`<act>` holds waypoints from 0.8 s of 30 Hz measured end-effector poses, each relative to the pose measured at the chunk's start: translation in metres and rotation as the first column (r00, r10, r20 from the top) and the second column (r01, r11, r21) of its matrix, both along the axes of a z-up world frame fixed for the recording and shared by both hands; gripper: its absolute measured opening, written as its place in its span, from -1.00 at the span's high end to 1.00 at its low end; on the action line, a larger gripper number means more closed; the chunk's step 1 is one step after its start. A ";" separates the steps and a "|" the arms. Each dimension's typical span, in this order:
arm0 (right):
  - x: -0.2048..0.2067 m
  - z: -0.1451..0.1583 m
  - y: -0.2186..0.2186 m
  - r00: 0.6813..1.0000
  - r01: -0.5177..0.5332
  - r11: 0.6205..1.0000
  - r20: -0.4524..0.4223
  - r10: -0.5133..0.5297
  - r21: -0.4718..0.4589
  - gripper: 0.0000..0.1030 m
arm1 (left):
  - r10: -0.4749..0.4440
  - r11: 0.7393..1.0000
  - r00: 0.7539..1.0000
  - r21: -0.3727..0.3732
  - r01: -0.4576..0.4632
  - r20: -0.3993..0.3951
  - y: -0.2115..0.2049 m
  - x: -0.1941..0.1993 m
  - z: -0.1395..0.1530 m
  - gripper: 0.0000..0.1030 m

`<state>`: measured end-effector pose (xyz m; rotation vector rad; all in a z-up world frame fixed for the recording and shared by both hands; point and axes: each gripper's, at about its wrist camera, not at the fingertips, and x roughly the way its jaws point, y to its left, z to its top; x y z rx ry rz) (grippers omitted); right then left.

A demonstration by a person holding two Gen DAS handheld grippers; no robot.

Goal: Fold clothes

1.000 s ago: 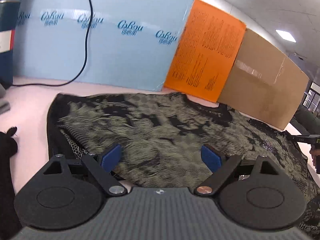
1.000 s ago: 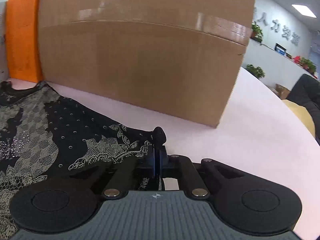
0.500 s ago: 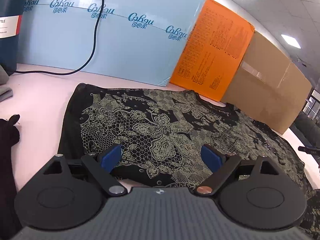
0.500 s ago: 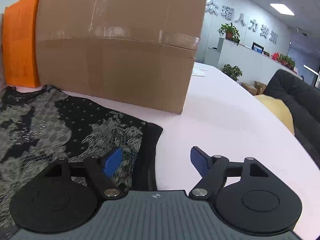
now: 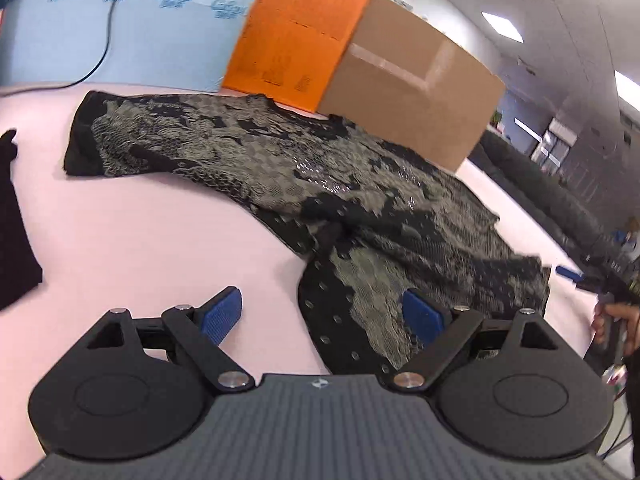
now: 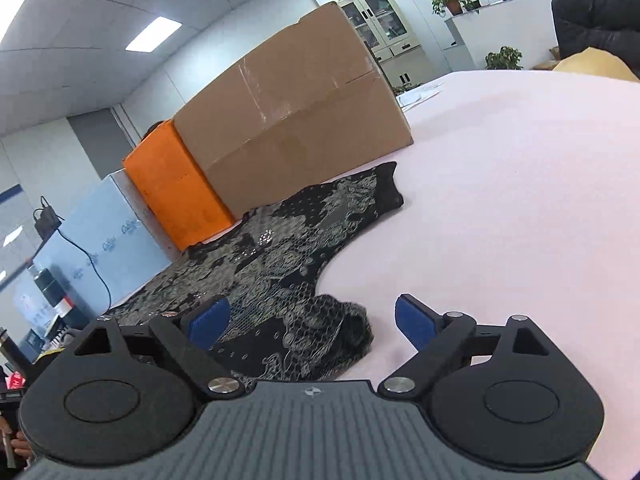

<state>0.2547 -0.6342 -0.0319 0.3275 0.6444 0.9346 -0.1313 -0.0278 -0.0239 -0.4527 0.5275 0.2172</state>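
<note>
- Two grippers in view, both released. Left gripper (image 5: 322, 314) stands with jaws wide, one blue pad over bare table, the other over the garment's near hem; nothing is clamped.
- Right gripper (image 6: 312, 320) has just been opening; its jaws now stand wide. A bunched fold of the garment lies between them, and neither pad presses on it.
- One patterned garment (image 5: 320, 184), black with pale lace-like print, lies spread on the pink table (image 5: 160, 240), running from the boxes at the back towards both grippers. Its near edge is hidden under the left gripper's body; the print is blurred.
- One second dark cloth (image 5: 14, 240) at the left margin, cut off by the frame; type cannot be told.
- Three items along the back: one blue panel (image 5: 160, 28), one orange box (image 5: 292, 40), one cardboard box (image 5: 408, 88). Printing on the panel and orange box is unreadable.
- One black cable (image 5: 105, 46) hangs across the panel.
- One hand (image 5: 616, 320) on the right gripper's handle shows at the right edge of the left view, partly cut off and blurred.
</note>
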 end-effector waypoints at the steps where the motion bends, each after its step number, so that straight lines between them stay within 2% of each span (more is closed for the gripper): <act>1: -0.003 0.000 0.000 1.000 -0.008 1.000 -0.011 0.008 0.003 -0.74 | -0.013 1.000 1.000 0.020 0.013 -0.008 -0.006 0.003 0.000 -0.68; 3: -0.008 0.001 0.003 0.999 -0.029 1.000 -0.017 0.029 0.002 -0.74 | -0.045 0.997 0.999 0.067 0.046 -0.018 -0.018 0.009 -0.001 -0.63; 4: -0.010 0.001 0.007 0.999 -0.038 0.999 -0.007 0.038 -0.009 -0.74 | -0.058 0.993 0.998 0.098 0.059 -0.017 -0.023 0.013 -0.002 -0.47; 5: -0.010 0.002 0.011 0.999 -0.032 0.999 0.003 0.032 -0.030 -0.74 | -0.069 0.989 0.997 0.127 0.072 -0.025 -0.028 0.017 -0.003 0.28; 6: -0.009 0.003 0.015 1.000 -0.024 0.998 0.014 0.025 -0.051 -0.74 | -0.081 0.984 0.996 0.153 0.087 -0.041 -0.032 0.021 -0.004 0.80; 7: -0.009 0.003 0.019 1.000 -0.016 0.997 0.024 0.018 -0.073 -0.73 | -0.090 0.981 0.995 0.166 0.097 -0.046 -0.035 0.024 -0.005 0.89; 8: -0.006 0.001 0.024 1.000 -0.024 0.995 0.017 0.026 -0.093 -0.56 | -0.098 0.980 0.994 0.168 0.104 -0.044 -0.037 0.026 -0.005 0.96; 10: -0.001 -0.007 0.040 0.996 -0.091 0.982 -0.020 0.089 -0.165 0.97 | -0.105 0.980 0.994 0.166 0.109 -0.035 -0.038 0.027 -0.005 0.98; 11: -0.004 -0.009 0.044 0.995 -0.096 0.974 -0.009 0.096 -0.204 0.94 | -0.103 0.979 0.994 0.172 0.107 -0.031 -0.039 0.026 -0.003 0.99; 14: -0.020 0.001 0.041 0.989 -0.130 0.977 0.046 0.140 -0.167 0.95 | -0.104 0.976 0.995 0.193 0.101 0.005 -0.039 0.017 0.009 0.99; 17: -0.045 0.026 0.023 0.981 -0.148 0.987 0.114 0.155 -0.065 0.95 | -0.093 0.972 0.994 0.223 0.079 0.050 -0.038 -0.001 0.031 0.99; 20: -0.076 0.050 0.003 0.968 -0.179 0.984 0.177 0.177 -0.004 0.95 | -0.080 0.963 0.992 0.263 0.052 0.095 -0.037 -0.025 0.056 0.99; 22: -0.096 0.062 -0.008 0.956 -0.198 0.980 0.219 0.194 -0.005 0.95 | -0.076 0.960 0.990 0.279 0.041 0.116 -0.039 -0.044 0.067 0.99; 24: -0.109 0.068 -0.014 0.951 -0.169 0.985 0.259 0.171 -0.028 0.93 | -0.066 0.959 0.990 0.282 0.029 0.122 -0.041 -0.062 0.073 0.98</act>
